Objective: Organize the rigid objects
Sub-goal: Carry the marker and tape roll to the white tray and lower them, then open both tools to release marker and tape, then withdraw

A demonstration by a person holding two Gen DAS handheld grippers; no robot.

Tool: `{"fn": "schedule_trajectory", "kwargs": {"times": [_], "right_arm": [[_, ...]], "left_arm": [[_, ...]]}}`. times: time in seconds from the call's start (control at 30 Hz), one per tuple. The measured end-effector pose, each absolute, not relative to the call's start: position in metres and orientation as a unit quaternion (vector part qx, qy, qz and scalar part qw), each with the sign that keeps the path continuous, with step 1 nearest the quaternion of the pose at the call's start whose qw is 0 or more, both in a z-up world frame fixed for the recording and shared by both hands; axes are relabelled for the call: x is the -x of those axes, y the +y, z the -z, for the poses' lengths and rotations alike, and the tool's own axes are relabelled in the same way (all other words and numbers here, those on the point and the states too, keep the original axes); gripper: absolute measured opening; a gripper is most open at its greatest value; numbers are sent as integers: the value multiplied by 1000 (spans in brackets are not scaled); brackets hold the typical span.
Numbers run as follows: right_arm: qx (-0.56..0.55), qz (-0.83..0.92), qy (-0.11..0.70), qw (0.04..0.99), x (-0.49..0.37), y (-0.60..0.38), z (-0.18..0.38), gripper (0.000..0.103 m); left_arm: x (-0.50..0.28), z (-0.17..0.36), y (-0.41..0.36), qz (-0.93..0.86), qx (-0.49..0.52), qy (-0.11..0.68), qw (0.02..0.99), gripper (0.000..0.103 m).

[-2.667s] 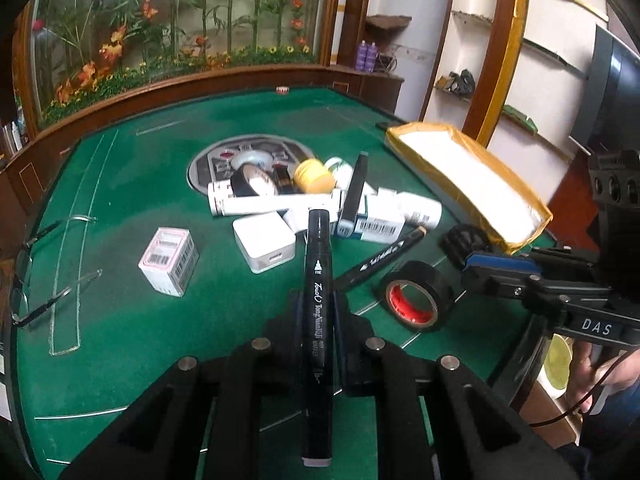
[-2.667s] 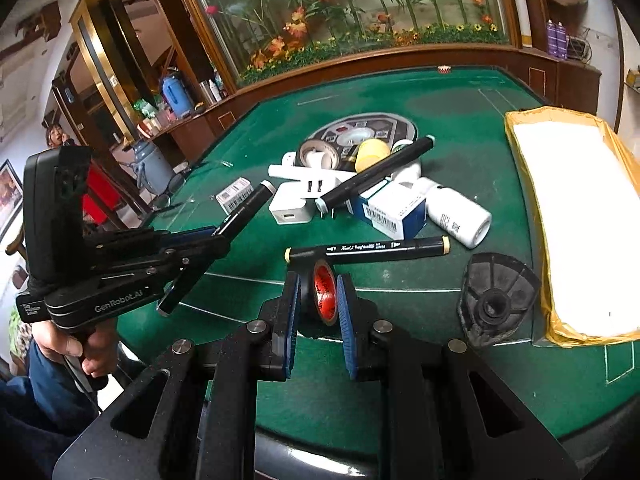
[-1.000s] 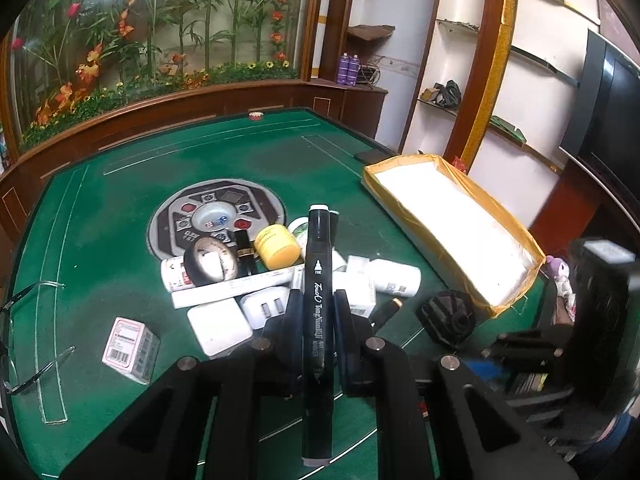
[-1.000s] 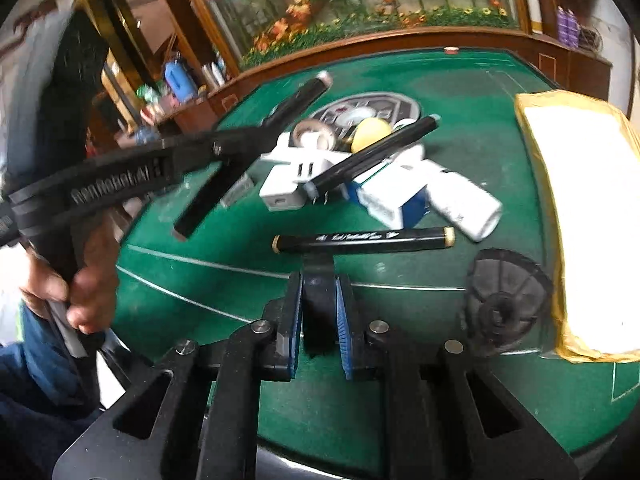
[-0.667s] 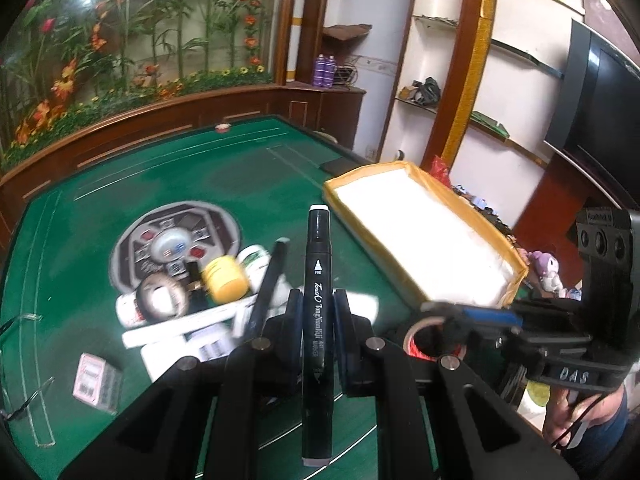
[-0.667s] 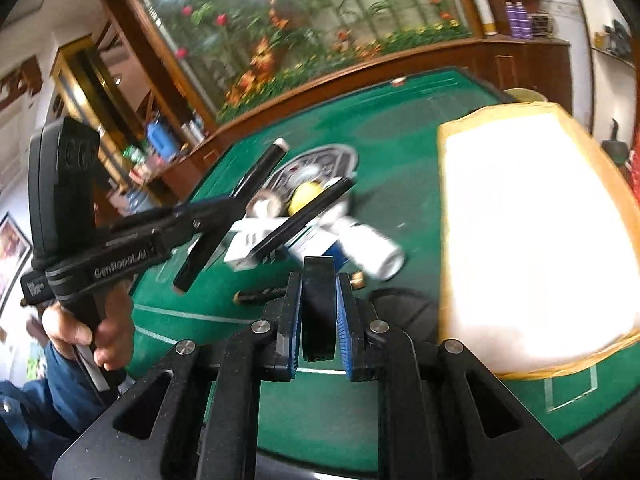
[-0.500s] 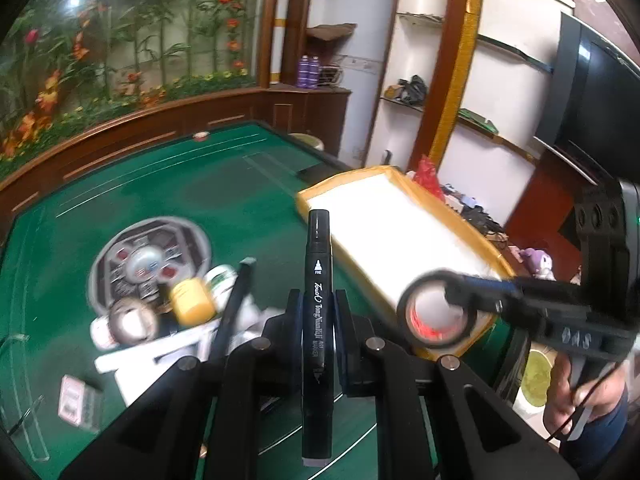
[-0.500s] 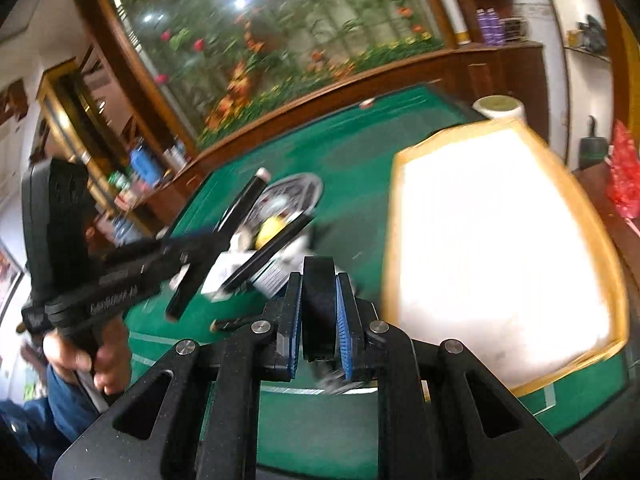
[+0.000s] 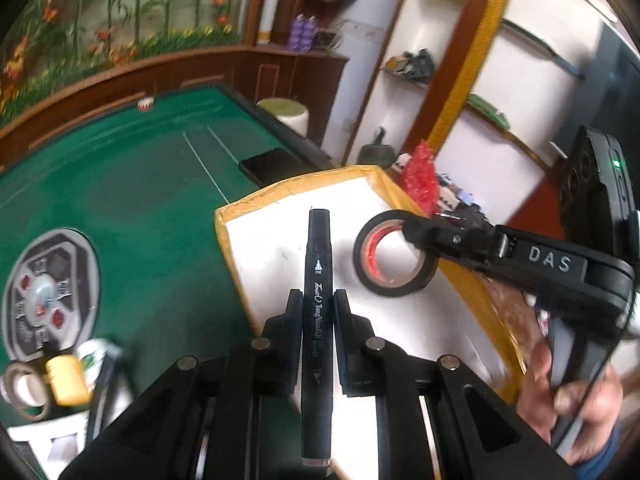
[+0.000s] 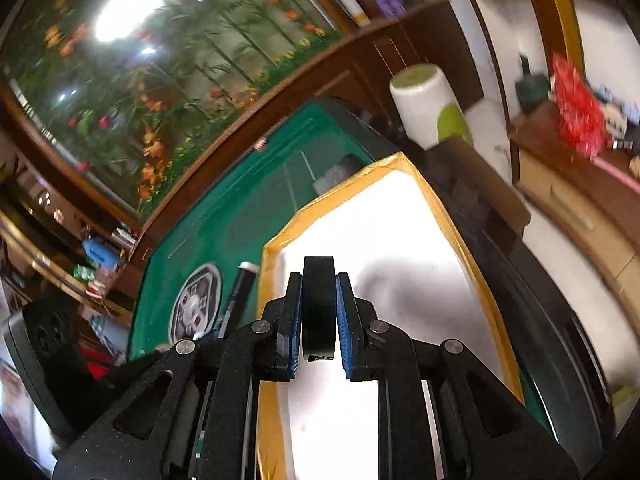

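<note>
My left gripper [image 9: 318,300] is shut on a black marker [image 9: 318,280] that points forward over the white floor of a yellow-rimmed tray [image 9: 280,200]. My right gripper [image 10: 318,280] is shut on a black tape roll [image 10: 318,300], seen edge-on above the same tray [image 10: 360,184]. In the left wrist view the tape roll [image 9: 394,254] shows its red inner core and hangs over the tray at the tip of the right gripper [image 9: 416,236]. In the right wrist view the marker's tip [image 10: 242,284] pokes in at the tray's left rim.
The green felt table [image 9: 120,168] carries a round grey emblem [image 9: 48,292], a yellow cylinder [image 9: 66,380], a tape ring [image 9: 20,392] and white boxes at the left. A dark phone [image 9: 268,164] lies near the tray's far corner. A person's hand [image 9: 576,392] holds the right gripper's handle.
Both grippers swung right, from the pile of objects to above the yellow-rimmed tray, carrying the marker and the tape roll. The right gripper rolled, tilting its view.
</note>
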State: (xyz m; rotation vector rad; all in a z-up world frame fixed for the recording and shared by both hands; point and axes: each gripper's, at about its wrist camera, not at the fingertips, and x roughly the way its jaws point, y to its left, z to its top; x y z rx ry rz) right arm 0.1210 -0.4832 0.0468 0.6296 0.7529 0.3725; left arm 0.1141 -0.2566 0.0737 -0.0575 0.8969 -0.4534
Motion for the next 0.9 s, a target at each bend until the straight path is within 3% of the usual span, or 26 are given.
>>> {"fn": "schedule_trajectory", "kwargs": {"times": [0.23, 0.47, 0.8, 0.87, 0.9], "right_arm": [[-370, -189, 384, 825, -171, -478, -14, 15], [-366, -188, 397, 821, -189, -470, -2, 16], [-226, -100, 432, 867, -187, -456, -14, 19], [-187, -73, 428, 881, -182, -454, -21, 19], [-178, -63, 426, 885, -181, -454, -23, 19]], "left_arm": [[-155, -46, -265, 173, 60, 464, 867, 14], [-160, -30, -266, 162, 60, 478, 861, 14], [-153, -40, -263, 165, 62, 476, 862, 17], [-148, -45, -261, 172, 68, 469, 864, 20], [-148, -48, -261, 174, 68, 467, 864, 27]]}}
